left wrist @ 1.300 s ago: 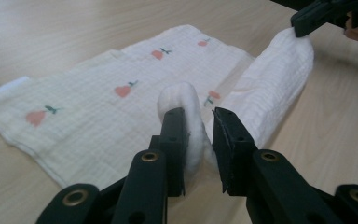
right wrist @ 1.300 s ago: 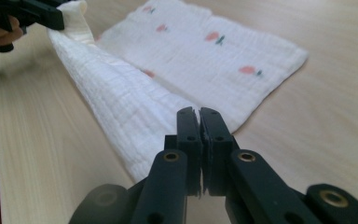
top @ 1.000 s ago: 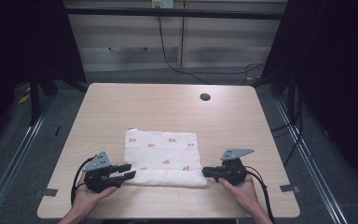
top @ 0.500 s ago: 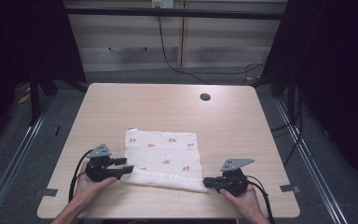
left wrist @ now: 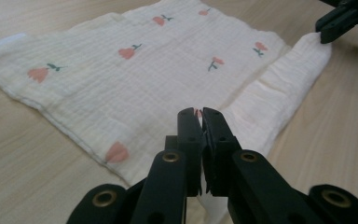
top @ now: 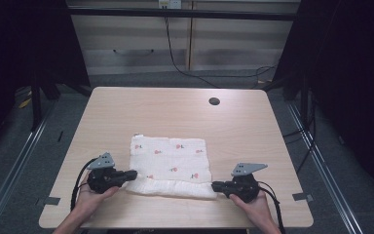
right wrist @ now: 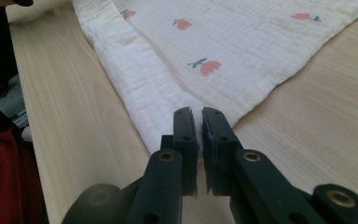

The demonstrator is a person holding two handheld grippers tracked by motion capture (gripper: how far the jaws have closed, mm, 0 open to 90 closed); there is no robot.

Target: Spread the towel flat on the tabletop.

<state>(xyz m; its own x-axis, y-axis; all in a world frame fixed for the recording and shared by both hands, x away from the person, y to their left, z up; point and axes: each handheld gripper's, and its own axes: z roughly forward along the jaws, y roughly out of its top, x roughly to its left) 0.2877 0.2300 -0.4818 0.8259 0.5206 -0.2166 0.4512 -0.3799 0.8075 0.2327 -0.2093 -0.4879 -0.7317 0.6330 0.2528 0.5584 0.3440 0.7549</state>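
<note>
A small white tag (left wrist: 2, 41) sits on the cloth's far corner, its writing too small to read; the cloth (top: 171, 163), white with red flowers, lies near the table's (top: 175, 107) near edge, its near hem folded over. The left gripper (top: 129, 174) has just been closing and now pinches the near left corner, where a second ago it stood open; the right gripper (top: 216, 186) stays clamped on the near right corner. The left gripper view shows the fold's plain underside (left wrist: 279, 88).
</note>
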